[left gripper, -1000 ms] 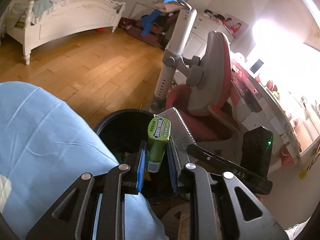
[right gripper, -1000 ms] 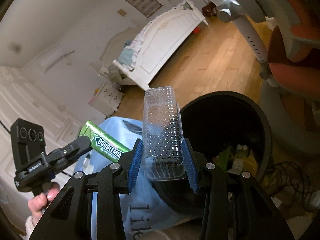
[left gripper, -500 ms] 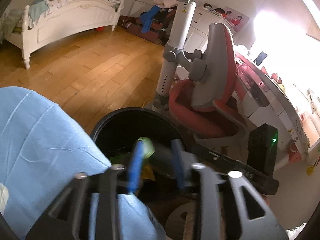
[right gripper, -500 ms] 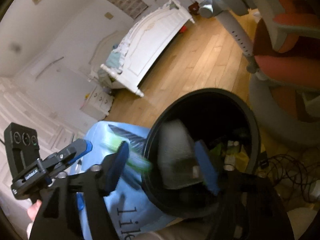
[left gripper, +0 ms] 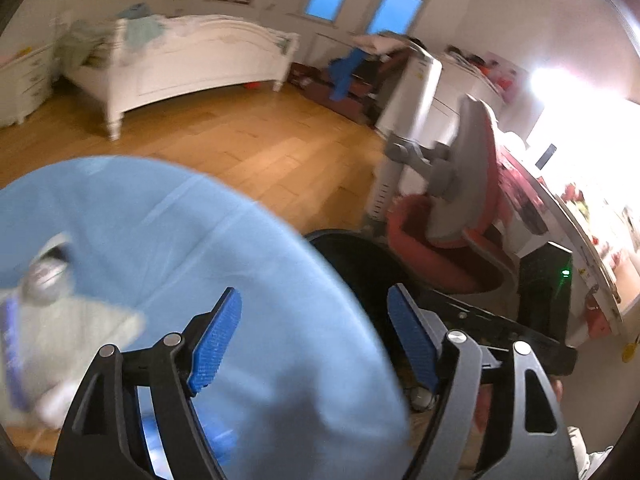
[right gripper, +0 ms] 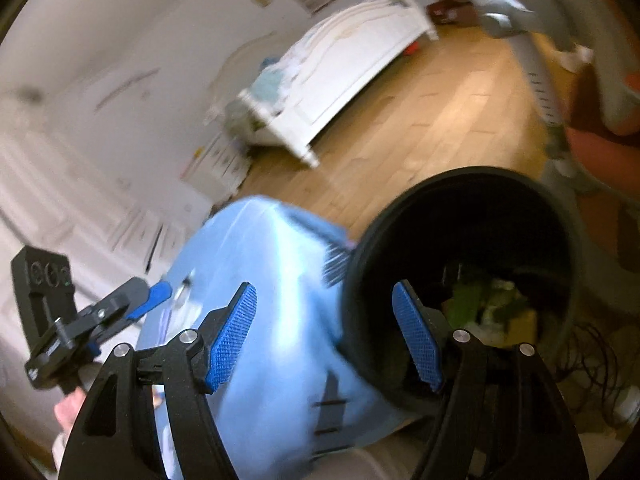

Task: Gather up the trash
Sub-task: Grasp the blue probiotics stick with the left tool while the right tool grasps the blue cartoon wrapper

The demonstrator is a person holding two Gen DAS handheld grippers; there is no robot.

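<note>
Release step: left gripper (left gripper: 314,338) and right gripper (right gripper: 324,334), jaws just opened wide, hold nothing. Trash (right gripper: 490,306) lies in the bin (right gripper: 560,216) (contents dim). Next move, likely: swing away to seek further litter.

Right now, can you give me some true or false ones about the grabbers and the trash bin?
1. The right gripper is empty, its jaws apart. True; they have just been opening.
2. The left gripper holds a green tube. False; nothing is between its jaws, which have just been opening.
3. The black bin has trash inside. True.
4. The bin stands on the white bed. False; it stands far from the bed, beside something covered in blue cloth.
</note>
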